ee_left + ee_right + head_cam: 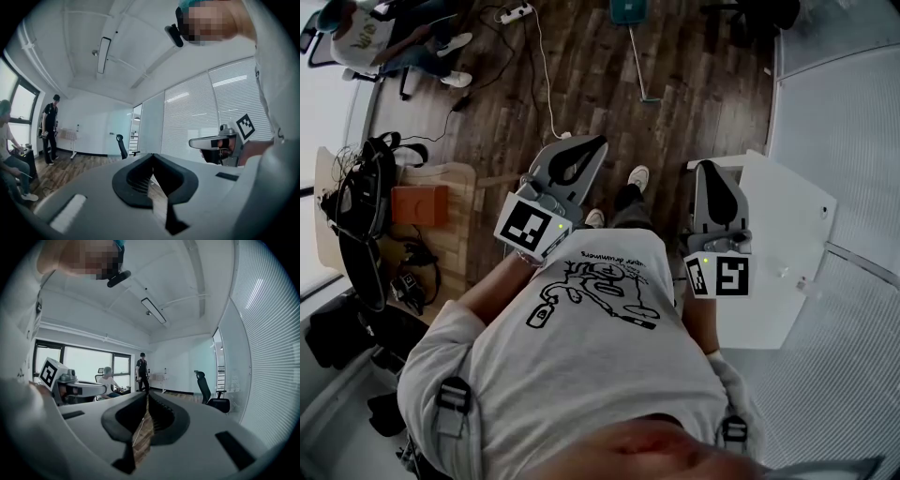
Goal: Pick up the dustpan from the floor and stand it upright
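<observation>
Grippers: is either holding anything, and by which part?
Nothing is held: the left gripper and the right gripper are both shut with nothing between their jaws.

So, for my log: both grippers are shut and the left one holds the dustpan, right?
Not quite: the left gripper is shut on nothing, as the left gripper view shows. The dustpan lies on the floor ahead. The right gripper is shut too.

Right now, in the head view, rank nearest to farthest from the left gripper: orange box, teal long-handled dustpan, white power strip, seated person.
1. Orange box, on the wooden stand, left of the left gripper.
2. Teal long-handled dustpan and white power strip, ahead on the wood floor: too close to call.
3. Seated person, far left corner.
</observation>
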{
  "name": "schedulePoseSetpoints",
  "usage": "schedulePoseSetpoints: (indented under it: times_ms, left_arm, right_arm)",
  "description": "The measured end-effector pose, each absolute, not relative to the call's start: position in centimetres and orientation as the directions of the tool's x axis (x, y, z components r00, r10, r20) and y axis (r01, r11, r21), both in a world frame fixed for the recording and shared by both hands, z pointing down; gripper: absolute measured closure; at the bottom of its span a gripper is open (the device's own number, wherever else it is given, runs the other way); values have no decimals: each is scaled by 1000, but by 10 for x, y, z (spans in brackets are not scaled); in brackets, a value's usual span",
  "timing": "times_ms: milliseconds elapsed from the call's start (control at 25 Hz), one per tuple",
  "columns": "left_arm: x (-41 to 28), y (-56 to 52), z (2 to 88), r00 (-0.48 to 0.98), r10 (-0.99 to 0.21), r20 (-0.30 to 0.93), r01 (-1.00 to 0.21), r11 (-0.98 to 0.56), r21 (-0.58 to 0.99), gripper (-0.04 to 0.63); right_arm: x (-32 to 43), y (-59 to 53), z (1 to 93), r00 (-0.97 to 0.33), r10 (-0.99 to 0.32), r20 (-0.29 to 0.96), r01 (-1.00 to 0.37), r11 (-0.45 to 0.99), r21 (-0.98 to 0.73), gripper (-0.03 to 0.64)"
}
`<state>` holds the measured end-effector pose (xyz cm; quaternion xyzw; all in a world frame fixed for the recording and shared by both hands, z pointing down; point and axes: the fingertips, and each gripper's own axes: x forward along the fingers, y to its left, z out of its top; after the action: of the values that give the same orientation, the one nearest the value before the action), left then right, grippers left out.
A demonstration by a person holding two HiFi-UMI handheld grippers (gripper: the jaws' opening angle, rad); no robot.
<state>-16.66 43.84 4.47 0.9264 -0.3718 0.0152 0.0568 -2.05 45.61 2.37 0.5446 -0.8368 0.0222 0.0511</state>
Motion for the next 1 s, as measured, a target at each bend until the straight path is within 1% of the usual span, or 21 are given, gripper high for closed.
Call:
schedulePoseSetpoints:
  times_ms: [280,720,1000]
  left_arm:
    - [-122,378,42,719,-690,87,-695,-713,88,592]
    - [-23,282,41,718,-688,106,-696,-714,78,592]
    - [9,240,49,704,-702,108,-710,-699,82,592]
  right_arm:
    - [26,394,23,-410,-905,114,-911,413,5,604]
    - [124,296,24,-416,-903,109,-909,417,-12,604]
    - [156,254,31,-434,-893,116,-900,436,-9,604]
